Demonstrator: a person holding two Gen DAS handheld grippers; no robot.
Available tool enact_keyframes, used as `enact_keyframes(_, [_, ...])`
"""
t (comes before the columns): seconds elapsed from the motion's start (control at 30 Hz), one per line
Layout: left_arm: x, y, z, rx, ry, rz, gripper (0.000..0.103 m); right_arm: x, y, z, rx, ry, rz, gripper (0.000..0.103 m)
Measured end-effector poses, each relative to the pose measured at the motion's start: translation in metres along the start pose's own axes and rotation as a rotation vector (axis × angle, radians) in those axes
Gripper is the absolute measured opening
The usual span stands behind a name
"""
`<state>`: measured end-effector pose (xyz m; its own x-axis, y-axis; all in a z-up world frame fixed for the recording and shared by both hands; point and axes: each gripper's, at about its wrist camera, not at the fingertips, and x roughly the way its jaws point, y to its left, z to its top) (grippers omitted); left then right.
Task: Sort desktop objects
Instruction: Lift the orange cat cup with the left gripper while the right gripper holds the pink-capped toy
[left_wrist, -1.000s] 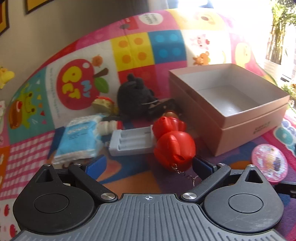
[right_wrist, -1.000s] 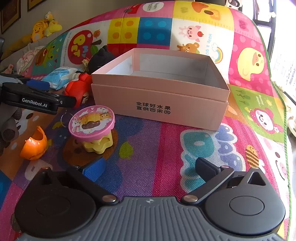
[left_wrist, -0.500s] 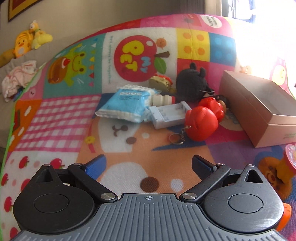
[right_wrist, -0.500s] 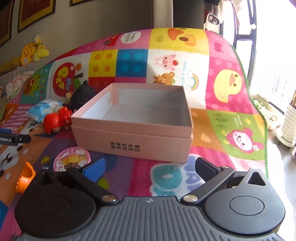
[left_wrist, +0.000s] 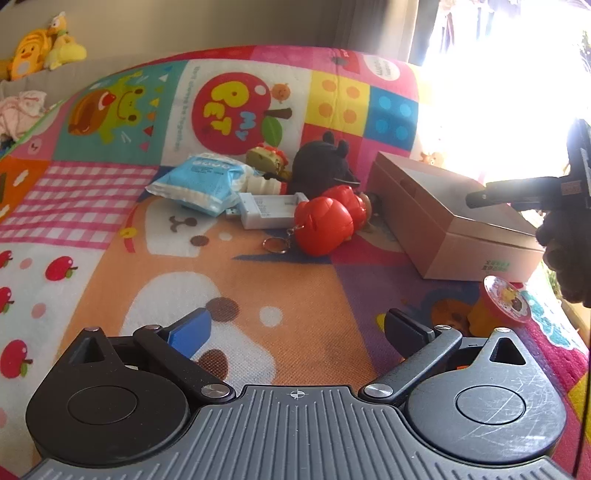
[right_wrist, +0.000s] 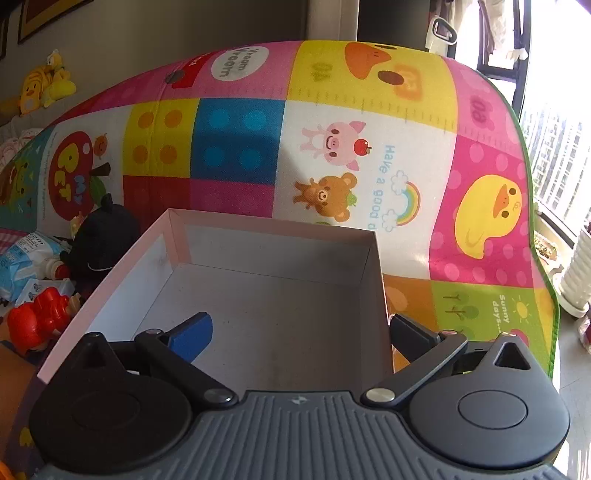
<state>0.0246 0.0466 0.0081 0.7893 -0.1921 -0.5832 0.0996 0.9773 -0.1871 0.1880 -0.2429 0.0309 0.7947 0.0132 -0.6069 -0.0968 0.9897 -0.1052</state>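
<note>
A: Where do the things to be sorted lie?

B: In a heap on the play mat (left_wrist: 258, 295), left of the pink box (left_wrist: 454, 236). The red toy (left_wrist: 325, 225) with its key ring is nearest the box; the white charger (left_wrist: 269, 210) touches it, and the blue packet (left_wrist: 203, 182) lies against the charger's far side. The black plush (left_wrist: 321, 166) sits behind them. A pink-lidded yellow toy (left_wrist: 504, 301) stands apart, in front of the box.

A: And the box itself?

B: From the right wrist view the pink box (right_wrist: 266, 295) holds nothing; I see only its bare floor.

A: What changed in the last second?

B: The left gripper (left_wrist: 297, 330) was right up against the red toy and has pulled back; the heap is now well apart from it. The right gripper (right_wrist: 299, 332) has risen from the mat and moved in over the box's near edge.

A: Are they carrying anything?

B: No. Both claws stand spread wide with nothing between the fingers. In the left view the right gripper (left_wrist: 517, 192) appears over the box against window glare, so its jaws are hard to read there; its own camera settles it.

A: So what does that mean?

B: I judge no item has been sorted yet. The left backed away without a grasp, so a pick remains to be made.
</note>
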Motion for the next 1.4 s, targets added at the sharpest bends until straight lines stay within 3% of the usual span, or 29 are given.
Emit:
enact_keyframes(0.07, [0.001,0.002,0.000,-0.010,0.003,-0.010,0.102,0.002,0.016,0.005,-0.056,-0.021,0.050,0.103])
enact_keyframes(0.23, [0.003,0.007,0.001,-0.044,0.010,-0.023,0.102,-0.002,0.040,0.009,-0.158,-0.045,0.075,0.103])
enact_keyframes(0.4, [0.000,0.013,0.000,-0.082,-0.001,-0.021,0.102,-0.057,0.024,0.003,-0.110,-0.119,0.104,0.103])
enact_keyframes(0.6, [-0.010,0.016,0.001,-0.097,-0.040,-0.015,0.102,-0.133,0.008,-0.041,-0.056,-0.134,0.194,0.103])
enact_keyframes(0.7, [-0.025,0.010,0.001,-0.086,-0.040,-0.101,0.102,-0.150,0.011,-0.076,-0.073,-0.112,0.183,0.103])
enact_keyframes(0.8, [-0.038,-0.013,-0.004,0.018,0.006,-0.220,0.102,-0.155,0.018,-0.104,-0.106,-0.109,0.137,0.103])
enact_keyframes(0.9, [-0.041,-0.047,-0.016,0.185,0.032,-0.216,0.102,-0.154,0.023,-0.117,-0.112,-0.098,0.125,0.103])
enact_keyframes(0.97, [-0.036,-0.061,-0.021,0.240,0.047,-0.199,0.102,-0.153,0.026,-0.120,-0.111,-0.091,0.145,0.103])
enact_keyframes(1.03, [-0.028,-0.067,-0.021,0.239,0.057,-0.178,0.100,-0.152,0.027,-0.119,-0.108,-0.090,0.162,0.103])
enact_keyframes(1.1, [-0.020,-0.067,-0.018,0.216,0.076,-0.175,0.088,-0.153,0.030,-0.119,-0.109,-0.086,0.186,0.103])
enact_keyframes(1.33, [0.002,-0.066,-0.017,0.186,0.121,-0.221,0.087,-0.148,0.037,-0.110,-0.060,-0.057,0.283,0.103])
enact_keyframes(1.4, [0.000,-0.066,-0.017,0.183,0.119,-0.239,0.077,-0.145,0.041,-0.105,-0.041,-0.050,0.296,0.103])
